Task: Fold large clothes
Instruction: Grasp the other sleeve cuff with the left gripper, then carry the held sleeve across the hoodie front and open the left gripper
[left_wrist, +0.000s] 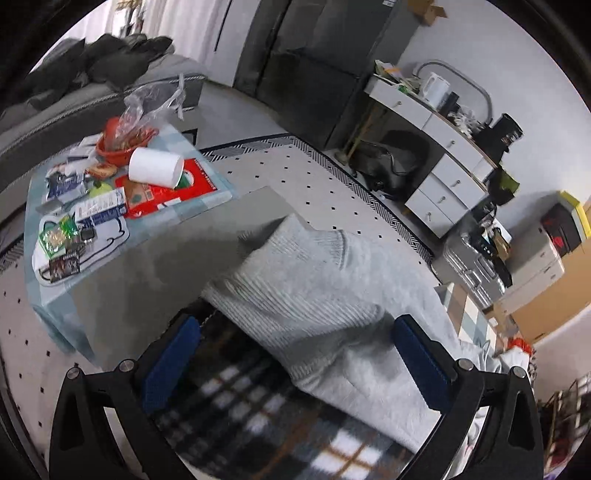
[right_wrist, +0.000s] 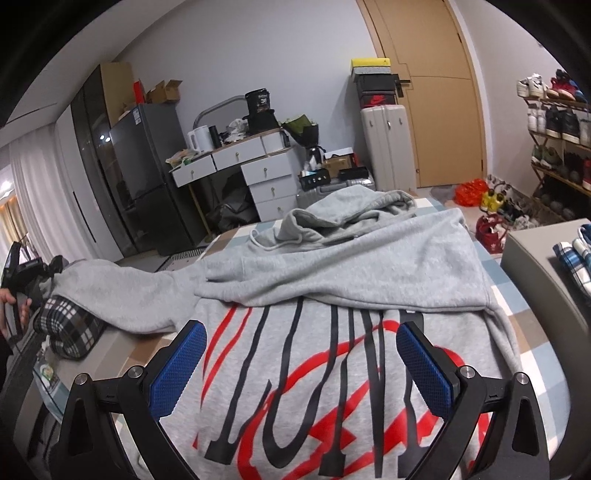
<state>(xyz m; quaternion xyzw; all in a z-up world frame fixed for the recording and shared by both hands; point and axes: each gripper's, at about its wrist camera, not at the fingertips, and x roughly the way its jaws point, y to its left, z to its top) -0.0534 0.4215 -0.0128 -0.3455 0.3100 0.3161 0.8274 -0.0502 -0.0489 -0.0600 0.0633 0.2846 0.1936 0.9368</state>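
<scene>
both tools are spread wide, holding nothing. left tool (left_wrist: 295, 354) sits by the sleeve (left_wrist: 295, 295), right tool (right_wrist: 301, 362) over the grey hoodie (right_wrist: 332, 258) on the surface (right_wrist: 532, 332). next: pinch that sleeve, fold it in

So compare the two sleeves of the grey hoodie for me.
One sleeve lies folded across the hoodie's body, above the printed letters; the other sleeve stretches sideways off the body, over a plaid cloth. The folded one lies flat; the stretched one's cuff sits by the left gripper. Both are plain grey.
</scene>
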